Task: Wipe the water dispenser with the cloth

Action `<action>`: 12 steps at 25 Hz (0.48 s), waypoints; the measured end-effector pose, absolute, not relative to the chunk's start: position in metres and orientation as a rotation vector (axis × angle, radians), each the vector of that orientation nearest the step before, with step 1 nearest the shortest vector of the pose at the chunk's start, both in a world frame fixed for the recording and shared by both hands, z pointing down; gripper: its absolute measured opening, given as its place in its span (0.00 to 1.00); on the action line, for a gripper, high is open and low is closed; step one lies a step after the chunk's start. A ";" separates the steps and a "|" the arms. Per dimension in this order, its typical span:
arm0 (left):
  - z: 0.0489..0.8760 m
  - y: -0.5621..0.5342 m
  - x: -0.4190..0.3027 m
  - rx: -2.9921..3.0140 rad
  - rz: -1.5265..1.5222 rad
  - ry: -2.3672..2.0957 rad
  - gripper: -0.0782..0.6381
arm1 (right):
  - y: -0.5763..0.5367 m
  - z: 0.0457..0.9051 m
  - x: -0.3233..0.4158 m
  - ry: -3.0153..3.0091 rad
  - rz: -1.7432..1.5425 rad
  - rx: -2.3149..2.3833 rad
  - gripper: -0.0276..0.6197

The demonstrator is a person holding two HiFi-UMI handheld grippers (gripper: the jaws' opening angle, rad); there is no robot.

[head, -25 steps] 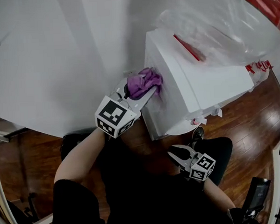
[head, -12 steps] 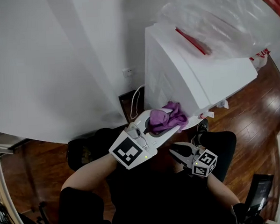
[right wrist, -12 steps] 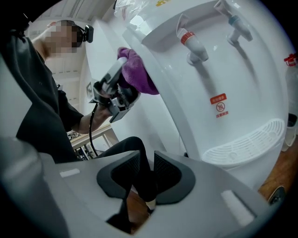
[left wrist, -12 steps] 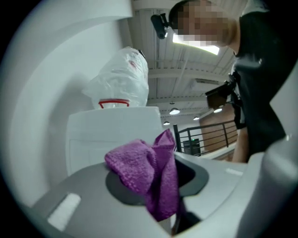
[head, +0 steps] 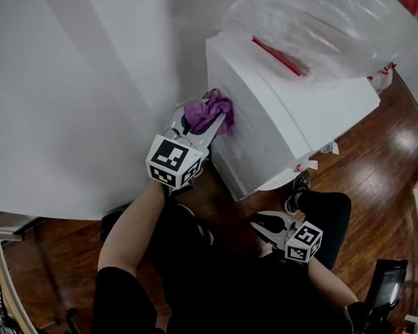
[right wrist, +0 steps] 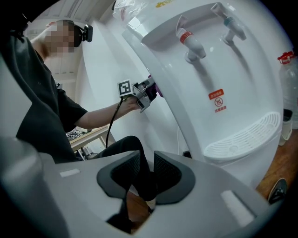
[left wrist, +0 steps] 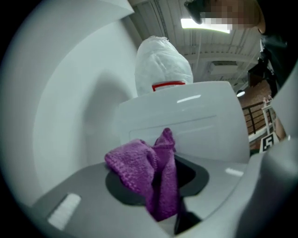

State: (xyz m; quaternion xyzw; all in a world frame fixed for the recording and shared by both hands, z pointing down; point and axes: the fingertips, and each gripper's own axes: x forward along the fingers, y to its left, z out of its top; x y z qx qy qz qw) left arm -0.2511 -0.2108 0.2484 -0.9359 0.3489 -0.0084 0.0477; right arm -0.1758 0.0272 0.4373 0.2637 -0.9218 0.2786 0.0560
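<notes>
Head view: the purple cloth (head: 207, 112), knitted and bunched, is clamped in the left tongs (head: 213, 121) and lies against the side wall of the smooth white plastic water dispenser (head: 283, 117), near its top. Its folds spill over one jaw.

Right gripper view: a red-and-white sticker (right wrist: 216, 101) is on the dispenser front, print too small to read. Above it are a red-capped tap (right wrist: 190, 42) and a blue-capped tap (right wrist: 232, 25); below it is a slotted drip tray (right wrist: 242, 137).

The right tongs (head: 263, 228) stand narrowly apart and empty, well apart from the cloth.
</notes>
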 end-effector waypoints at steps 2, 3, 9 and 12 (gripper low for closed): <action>0.252 -0.225 -0.258 -2.832 -0.041 1.138 0.32 | 0.029 0.438 -0.178 -2.796 0.846 0.796 0.19; 0.254 -0.232 -0.263 -2.820 -0.046 1.185 0.32 | 0.029 0.439 -0.179 -2.796 0.846 0.798 0.19; 0.283 -0.265 -0.286 -2.741 -0.128 1.433 0.32 | 0.034 0.439 -0.181 -2.792 0.834 0.813 0.18; 0.296 -0.247 -0.274 -2.820 -0.120 1.388 0.32 | 0.037 0.440 -0.180 -2.790 0.834 0.819 0.18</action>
